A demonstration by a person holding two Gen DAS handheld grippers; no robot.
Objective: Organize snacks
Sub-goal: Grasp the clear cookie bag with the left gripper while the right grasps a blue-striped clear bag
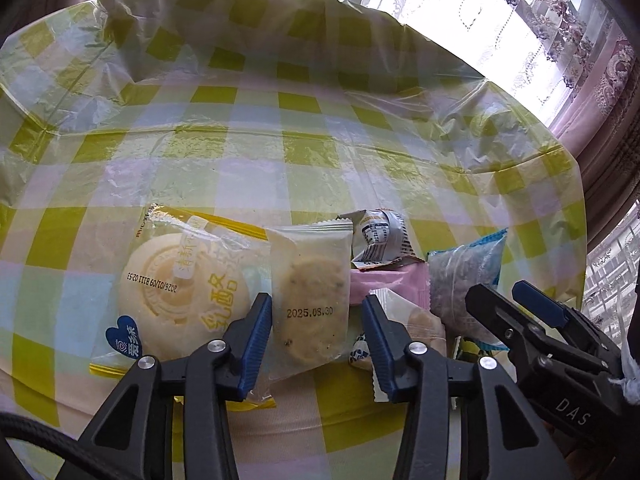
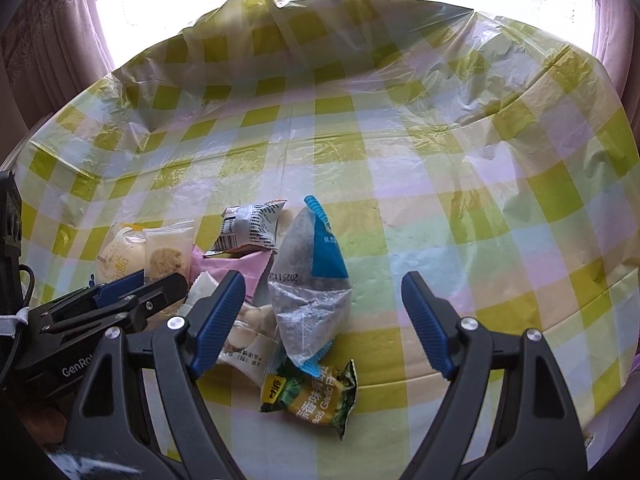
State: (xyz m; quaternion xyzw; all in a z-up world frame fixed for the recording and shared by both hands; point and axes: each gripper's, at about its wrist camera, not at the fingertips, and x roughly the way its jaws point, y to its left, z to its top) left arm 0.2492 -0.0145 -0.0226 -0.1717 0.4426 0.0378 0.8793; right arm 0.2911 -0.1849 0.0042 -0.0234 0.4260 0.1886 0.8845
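Looking across the desk, we saw it draped in a crinkled plastic cover checked in yellow-green, pale blue and white, with curtains and a bright window behind it.

A small heap of wrapped snacks lay near the front edge. Largest was the round pale pastry in a clear wrapper with a yellow border, at the left end of the heap. Next to it on the right lay the frosted cookie packet with a printed date, overlapping the pastry's wrapper. A clear bag with a blue top lay at the right side of the heap, its lower end resting on a green pea packet. A pink packet sat in the middle, with a grey and white packet lying on its far edge. A white packet of pale round pieces lay just left of the blue-topped bag.

Our left claw was half open, one finger on each side of the cookie packet; we could not tell whether its pads touched the wrapper. Our right claw stood wide open above the blue-topped bag and the pea packet, gripping nothing.
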